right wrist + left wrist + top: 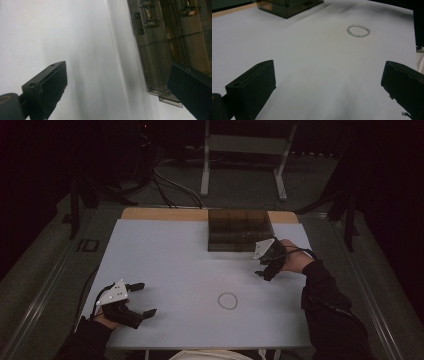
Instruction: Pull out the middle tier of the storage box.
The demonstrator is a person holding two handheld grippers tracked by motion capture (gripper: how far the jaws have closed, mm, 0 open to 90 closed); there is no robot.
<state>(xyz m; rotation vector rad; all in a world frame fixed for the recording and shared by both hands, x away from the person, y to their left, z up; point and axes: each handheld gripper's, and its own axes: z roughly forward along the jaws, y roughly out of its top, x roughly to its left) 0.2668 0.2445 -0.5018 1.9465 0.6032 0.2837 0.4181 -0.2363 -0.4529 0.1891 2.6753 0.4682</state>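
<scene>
One bead bracelet (227, 300) lies flat on the worktop (165, 250), between two grippers. One smoky compartment box (239, 229) sits just beside the right gripper (265, 268). Left gripper (142, 298): fingers wide, empty. Right: likewise.

One bracelet (227, 301), one box (239, 230), two hand-held grippers.

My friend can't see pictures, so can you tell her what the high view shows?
A person's two hands each hold a black gripper over a white table. The left gripper sits open near the front corner, and the right gripper is open beside a dark see-through box with compartments. A small bead bracelet lies on the table between them.
</scene>
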